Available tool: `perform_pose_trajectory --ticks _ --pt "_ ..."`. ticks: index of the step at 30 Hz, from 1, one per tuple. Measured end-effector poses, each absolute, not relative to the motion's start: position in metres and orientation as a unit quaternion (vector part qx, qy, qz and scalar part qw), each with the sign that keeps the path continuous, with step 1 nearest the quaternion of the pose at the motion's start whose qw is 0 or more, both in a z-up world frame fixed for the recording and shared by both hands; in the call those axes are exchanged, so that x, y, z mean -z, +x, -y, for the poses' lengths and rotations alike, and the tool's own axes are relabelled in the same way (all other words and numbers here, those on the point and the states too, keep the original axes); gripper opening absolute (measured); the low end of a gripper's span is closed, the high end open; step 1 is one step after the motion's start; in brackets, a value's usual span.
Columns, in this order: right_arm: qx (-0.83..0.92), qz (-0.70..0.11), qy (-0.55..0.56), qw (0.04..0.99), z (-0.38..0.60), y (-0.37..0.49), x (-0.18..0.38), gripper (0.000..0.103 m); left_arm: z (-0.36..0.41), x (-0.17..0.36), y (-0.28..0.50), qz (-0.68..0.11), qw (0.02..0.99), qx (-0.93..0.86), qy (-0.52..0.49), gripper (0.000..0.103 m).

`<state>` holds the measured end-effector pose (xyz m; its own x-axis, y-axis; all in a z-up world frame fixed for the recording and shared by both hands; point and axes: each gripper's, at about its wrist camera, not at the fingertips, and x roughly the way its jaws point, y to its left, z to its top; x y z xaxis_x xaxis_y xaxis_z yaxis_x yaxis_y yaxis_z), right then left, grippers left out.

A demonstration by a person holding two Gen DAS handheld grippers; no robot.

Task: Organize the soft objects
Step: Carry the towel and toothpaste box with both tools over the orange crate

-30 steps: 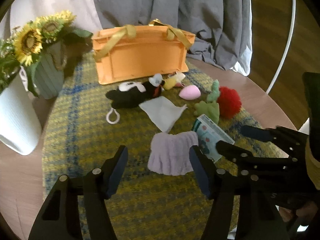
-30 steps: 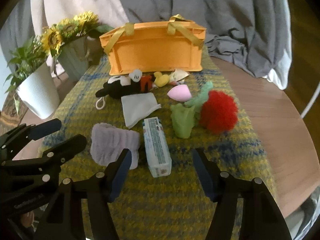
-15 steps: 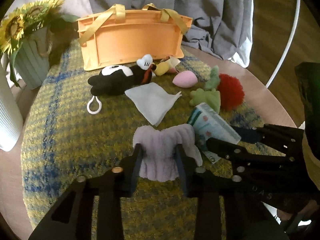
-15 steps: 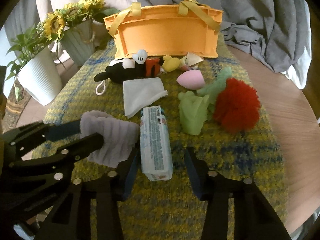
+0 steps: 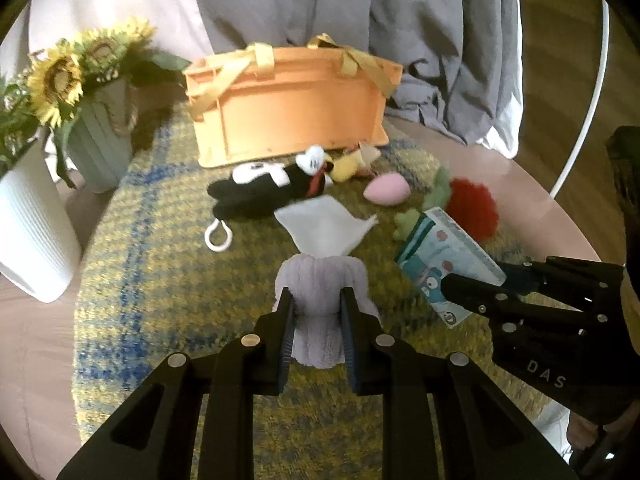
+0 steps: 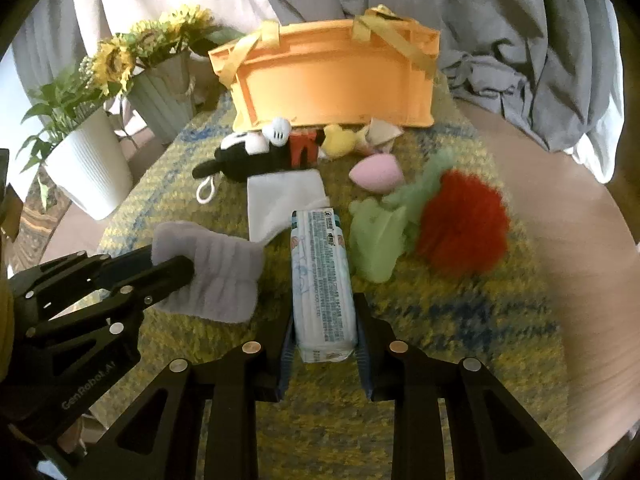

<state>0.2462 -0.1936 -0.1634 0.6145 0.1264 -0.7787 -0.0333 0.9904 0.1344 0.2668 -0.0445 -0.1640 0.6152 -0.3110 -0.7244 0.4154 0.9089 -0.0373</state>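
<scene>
My left gripper (image 5: 317,300) is shut on a lavender ribbed cloth (image 5: 324,312), also seen in the right wrist view (image 6: 216,272), lifted slightly off the mat. My right gripper (image 6: 323,312) is shut on a tissue pack (image 6: 322,280), which also shows in the left wrist view (image 5: 444,268). An orange basket (image 6: 340,76) with yellow handles stands at the back. In front of it lie a black mouse plush (image 6: 256,152), a yellow duck (image 6: 340,140), a pink sponge (image 6: 376,172), a white cloth (image 6: 280,200), a green cloth (image 6: 376,236) and a red pompom (image 6: 464,224).
A yellow and blue woven mat (image 6: 440,320) covers the round wooden table (image 6: 580,240). A sunflower vase (image 6: 164,88) and a white plant pot (image 6: 88,168) stand at the left. Grey fabric (image 6: 520,40) hangs behind the basket.
Both grippers moved forward and closed: the left on the lavender cloth, the right on the tissue pack. Both objects now sit lifted between the fingers.
</scene>
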Motion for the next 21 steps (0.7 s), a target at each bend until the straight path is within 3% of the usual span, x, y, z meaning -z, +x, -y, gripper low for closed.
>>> perform_pose_trajectory --ticks 21 --pt "-0.047 -0.336 0.040 0.940 0.206 0.259 0.090 0.027 0.047 0.088 0.273 -0.272 0.946 0.168 0.057 0.022"
